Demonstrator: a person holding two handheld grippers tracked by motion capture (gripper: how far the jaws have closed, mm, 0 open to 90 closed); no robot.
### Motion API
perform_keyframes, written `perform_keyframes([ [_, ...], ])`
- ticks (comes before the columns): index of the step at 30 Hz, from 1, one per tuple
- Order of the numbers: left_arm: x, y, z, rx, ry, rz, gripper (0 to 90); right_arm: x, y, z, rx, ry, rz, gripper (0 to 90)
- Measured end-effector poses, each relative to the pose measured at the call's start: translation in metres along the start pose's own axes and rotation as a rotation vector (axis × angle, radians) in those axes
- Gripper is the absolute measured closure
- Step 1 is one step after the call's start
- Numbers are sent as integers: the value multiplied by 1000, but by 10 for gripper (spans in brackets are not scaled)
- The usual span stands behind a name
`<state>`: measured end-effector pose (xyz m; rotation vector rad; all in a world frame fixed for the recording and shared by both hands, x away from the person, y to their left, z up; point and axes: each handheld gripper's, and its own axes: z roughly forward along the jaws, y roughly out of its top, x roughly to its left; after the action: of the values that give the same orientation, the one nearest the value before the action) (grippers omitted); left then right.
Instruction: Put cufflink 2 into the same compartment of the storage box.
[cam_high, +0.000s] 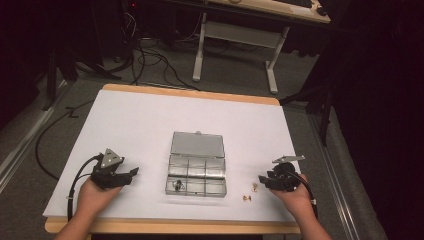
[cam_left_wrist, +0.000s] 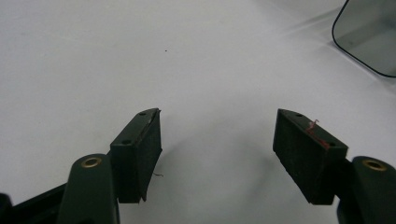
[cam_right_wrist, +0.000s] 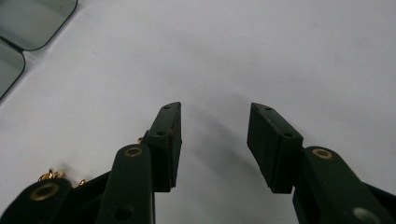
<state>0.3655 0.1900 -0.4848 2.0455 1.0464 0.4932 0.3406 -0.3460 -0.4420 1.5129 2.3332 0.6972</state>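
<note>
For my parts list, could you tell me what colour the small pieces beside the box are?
Gold pieces, clearest in the high view.

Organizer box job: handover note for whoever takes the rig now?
Left tongs: open, empty, on the mat left of the box.
Right tongs: open, empty, right of the box.
Box: lid open, mid-table; one small dark part in the front-left compartment.
Two gold bits lie on the mat between the box and the right tongs.
Left: probably putting those in the box.

Dim room around me, with my white table (cam_high: 150, 125) lit evenly from overhead. My black jaws cast soft shadows and blur slightly up close.
</note>
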Motion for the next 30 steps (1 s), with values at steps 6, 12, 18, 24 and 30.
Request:
perform_keyframes([
  [6, 0, 0, 0, 1, -4, 4, 327, 2, 3, -3, 53, 8, -23, 558],
  [12, 0, 0, 0, 1, -10, 6, 327, 3, 3, -6, 118, 18, -43, 563],
  [18, -2, 0, 0, 11, -8, 15, 325, 7, 4, -6, 174, 33, -52, 563],
  [24, -4, -1, 0, 15, 5, 34, 323, 13, 6, -8, 225, 45, -30, 544],
  [30, -4, -1, 0, 18, 7, 33, 326, 15, 8, -8, 259, 63, -13, 536],
])
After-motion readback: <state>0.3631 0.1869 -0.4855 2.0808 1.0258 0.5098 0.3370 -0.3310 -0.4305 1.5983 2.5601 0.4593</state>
